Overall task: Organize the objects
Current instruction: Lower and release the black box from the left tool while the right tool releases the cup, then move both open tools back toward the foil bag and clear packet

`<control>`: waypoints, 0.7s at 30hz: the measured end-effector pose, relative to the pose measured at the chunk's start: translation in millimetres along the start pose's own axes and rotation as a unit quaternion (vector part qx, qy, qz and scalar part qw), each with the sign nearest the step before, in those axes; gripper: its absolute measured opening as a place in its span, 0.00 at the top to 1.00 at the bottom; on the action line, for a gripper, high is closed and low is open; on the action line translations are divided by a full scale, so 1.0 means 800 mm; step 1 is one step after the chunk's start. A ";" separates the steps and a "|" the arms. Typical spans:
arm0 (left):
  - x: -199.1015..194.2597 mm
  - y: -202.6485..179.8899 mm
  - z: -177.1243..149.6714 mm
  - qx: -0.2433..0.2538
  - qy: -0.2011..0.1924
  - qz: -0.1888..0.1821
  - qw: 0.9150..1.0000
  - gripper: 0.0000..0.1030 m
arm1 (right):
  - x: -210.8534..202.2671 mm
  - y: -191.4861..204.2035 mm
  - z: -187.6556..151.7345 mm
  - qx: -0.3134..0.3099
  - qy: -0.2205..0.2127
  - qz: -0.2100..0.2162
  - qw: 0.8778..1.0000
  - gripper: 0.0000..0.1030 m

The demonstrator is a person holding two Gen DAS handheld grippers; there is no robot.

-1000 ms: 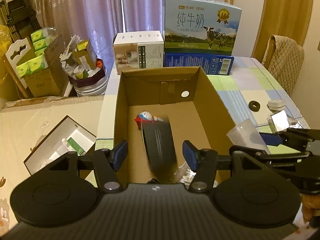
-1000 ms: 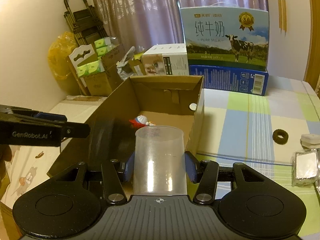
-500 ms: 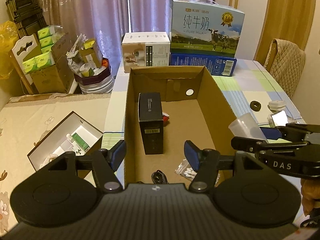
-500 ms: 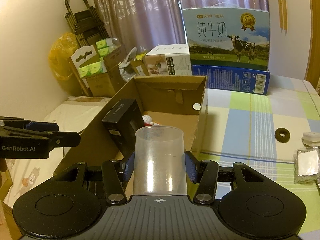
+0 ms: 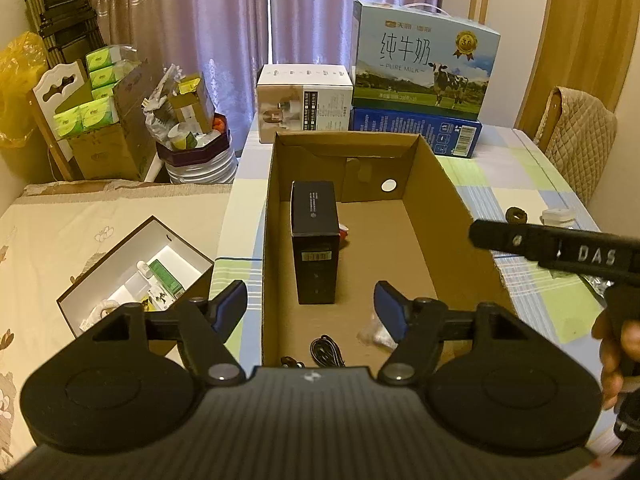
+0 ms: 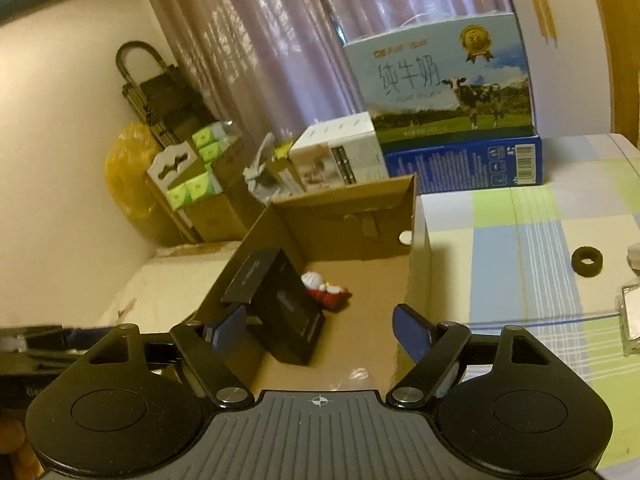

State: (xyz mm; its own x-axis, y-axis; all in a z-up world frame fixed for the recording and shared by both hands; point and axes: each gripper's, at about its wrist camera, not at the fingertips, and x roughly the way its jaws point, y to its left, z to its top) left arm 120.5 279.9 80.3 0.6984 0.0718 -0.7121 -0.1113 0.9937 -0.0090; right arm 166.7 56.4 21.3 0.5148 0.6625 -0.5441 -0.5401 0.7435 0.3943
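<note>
An open cardboard box stands on the checked table. Inside it, a black box stands on end by the left wall, and a small red and white toy lies behind it. My left gripper hangs open over the box's near end, holding nothing. My right gripper is open too, tilted over the box's right side, and its arm reaches in from the right. A faint clear shape lies on the box floor under it. A black cable and a clear bag lie at the near end.
A milk carton on a blue box and a white box stand behind the cardboard box. A black ring and a foil-like item lie on the table to the right. An open white box sits on the bed at left.
The black box left my left gripper and now stands in the cardboard box. My right gripper opened, tilted and moved over the box; the clear cup is no longer between its fingers.
</note>
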 end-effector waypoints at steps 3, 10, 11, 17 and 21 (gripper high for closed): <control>-0.004 -0.002 -0.005 -0.008 -0.001 -0.005 1.000 0.35 | -0.008 -0.007 -0.001 0.002 -0.002 -0.010 1.000 0.25; -0.022 -0.021 -0.021 -0.018 -0.004 -0.013 1.000 0.29 | -0.037 -0.032 -0.026 0.023 0.014 -0.031 0.999 0.25; -0.025 -0.024 -0.023 -0.018 -0.004 -0.014 1.000 0.29 | -0.042 -0.035 -0.030 0.026 0.015 -0.035 0.999 0.25; -0.051 -0.050 -0.041 -0.023 -0.005 -0.017 1.000 0.25 | -0.089 -0.046 -0.050 0.035 0.013 -0.043 0.998 0.25; -0.067 -0.073 -0.052 -0.018 -0.004 -0.015 1.000 0.20 | -0.117 -0.054 -0.063 0.038 0.007 -0.052 0.998 0.25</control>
State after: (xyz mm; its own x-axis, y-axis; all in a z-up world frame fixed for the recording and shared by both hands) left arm 60.5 214.7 89.6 0.7071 0.0433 -0.7057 -0.1158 0.9917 -0.0552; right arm 108.2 -42.4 18.2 0.5561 0.5798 -0.5955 -0.4313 0.8138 0.3895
